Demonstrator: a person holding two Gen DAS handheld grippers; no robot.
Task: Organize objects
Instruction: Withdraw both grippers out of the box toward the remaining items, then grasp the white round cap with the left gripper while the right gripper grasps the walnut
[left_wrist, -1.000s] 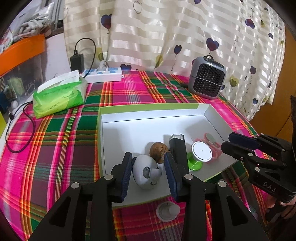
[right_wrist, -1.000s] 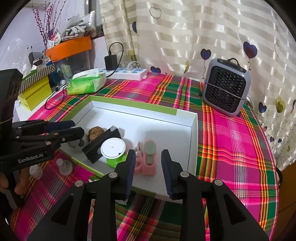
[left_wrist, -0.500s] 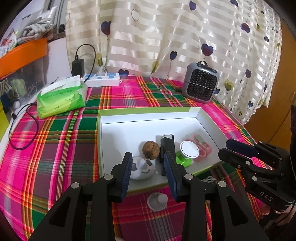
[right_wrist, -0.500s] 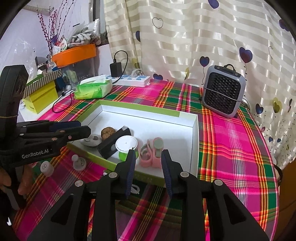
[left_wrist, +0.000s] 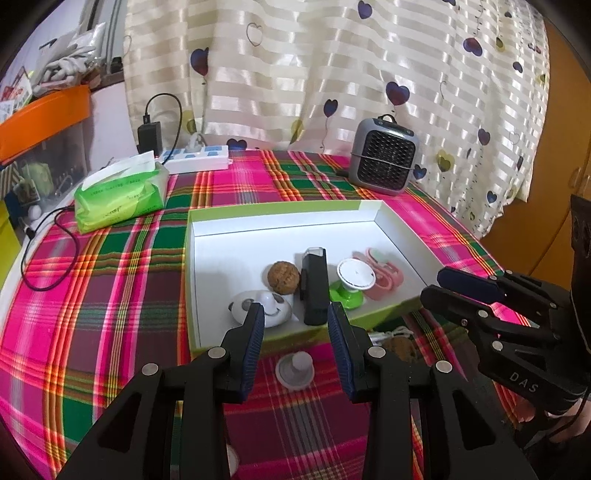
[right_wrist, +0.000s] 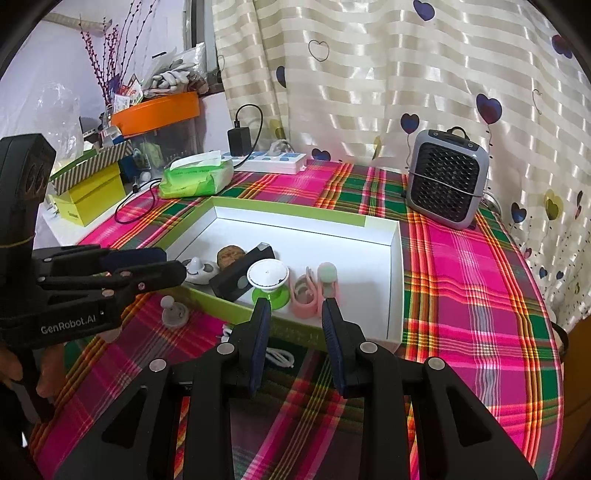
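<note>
Both tongs hang empty, jaws apart, before the white box; the grey knob lies on the tabletop just beyond the left tongs, right tongs

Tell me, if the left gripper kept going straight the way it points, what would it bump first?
Probably the grey knob piece on the tablecloth, lying between the open left gripper fingers, before the box. Depth is hard to judge.

Left claw tilted down, jaws apart, empty. Right claw alongside, tilted down, jaws apart, empty.
</note>
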